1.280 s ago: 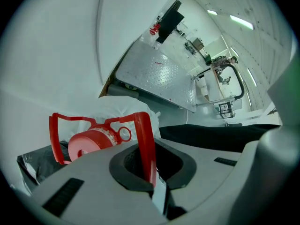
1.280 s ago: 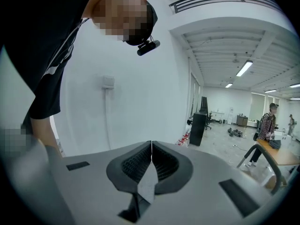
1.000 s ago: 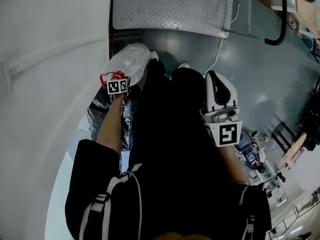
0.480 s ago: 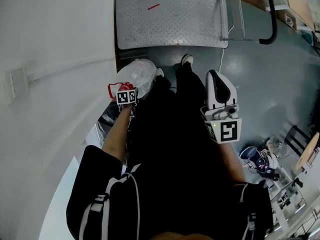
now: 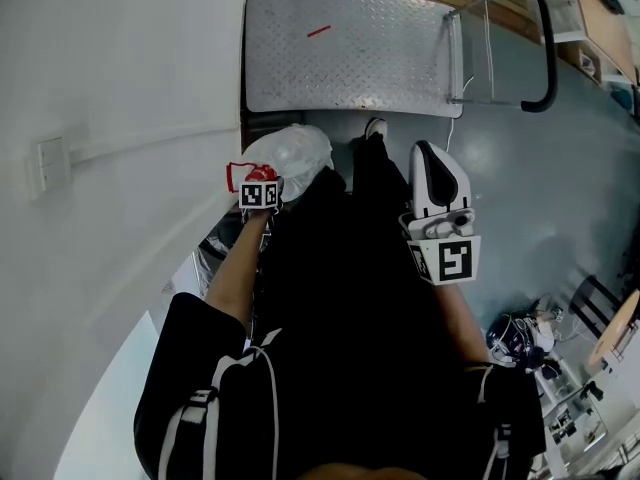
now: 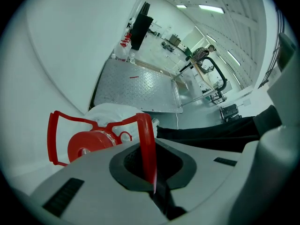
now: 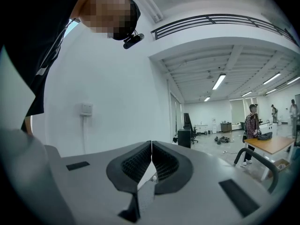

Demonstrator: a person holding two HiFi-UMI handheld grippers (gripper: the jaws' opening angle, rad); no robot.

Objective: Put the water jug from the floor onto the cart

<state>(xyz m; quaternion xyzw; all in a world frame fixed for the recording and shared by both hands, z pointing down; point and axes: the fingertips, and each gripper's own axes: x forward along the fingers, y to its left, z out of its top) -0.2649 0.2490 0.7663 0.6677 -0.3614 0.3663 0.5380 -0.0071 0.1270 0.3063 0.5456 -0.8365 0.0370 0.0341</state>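
Note:
The water jug (image 5: 297,152) is a clear plastic bottle with a red cap (image 6: 90,145) and a red carry handle (image 6: 146,142). It hangs close to the near edge of the cart (image 5: 350,53), a diamond-plate platform with a black push handle (image 5: 546,48). My left gripper (image 5: 258,180) points steeply down and is shut on the red handle, which runs between its pads (image 6: 133,161). My right gripper (image 5: 438,173) sits to the right of my legs, pointing nearly level, shut with nothing in it (image 7: 151,149).
A white wall (image 5: 110,118) with a socket box (image 5: 48,163) runs along the left, close to the jug. A white cable (image 5: 462,86) lies on the grey floor by the cart's corner. Clutter (image 5: 520,340) sits at the lower right. A person (image 7: 253,118) stands far off.
The left gripper has risen with the jug and moved toward the cart, whose whole deck now shows. The right gripper has come up slightly and stays shut.

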